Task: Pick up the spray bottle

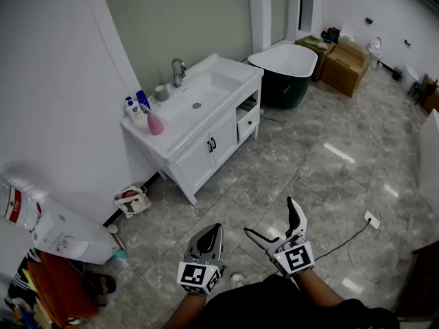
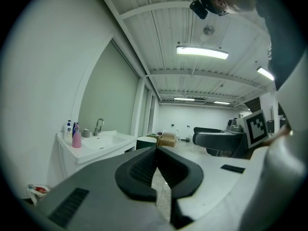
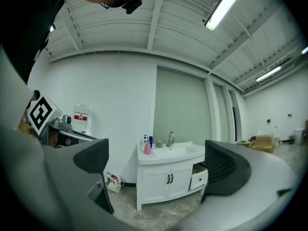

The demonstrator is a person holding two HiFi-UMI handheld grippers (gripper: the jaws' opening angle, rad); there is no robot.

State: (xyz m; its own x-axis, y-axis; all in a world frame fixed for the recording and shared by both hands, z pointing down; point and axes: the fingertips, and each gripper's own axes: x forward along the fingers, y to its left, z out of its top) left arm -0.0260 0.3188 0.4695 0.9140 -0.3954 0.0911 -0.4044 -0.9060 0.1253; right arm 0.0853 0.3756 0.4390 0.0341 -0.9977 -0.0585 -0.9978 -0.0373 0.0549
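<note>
A pink spray bottle (image 1: 156, 123) stands on the left end of the white vanity top (image 1: 180, 132), next to a white pump bottle (image 1: 133, 108) and a blue one. Both grippers hang over the marble floor, well short of the vanity. My left gripper (image 1: 209, 233) is shut and empty, its pads meeting in the left gripper view (image 2: 156, 150), where the pink spray bottle (image 2: 76, 139) shows far left. My right gripper (image 1: 271, 218) is open wide and empty. In the right gripper view the pink spray bottle (image 3: 147, 148) sits between the spread jaws (image 3: 156, 162), far off.
The vanity has a faucet (image 1: 178, 70), a sink and a half-open drawer (image 1: 248, 118). A dark bathtub (image 1: 285, 64) and cardboard boxes (image 1: 346, 64) stand beyond. A water dispenser (image 1: 48, 228) and a plastic bag (image 1: 132, 201) sit by the left wall. A cable and socket (image 1: 370, 219) lie at the right.
</note>
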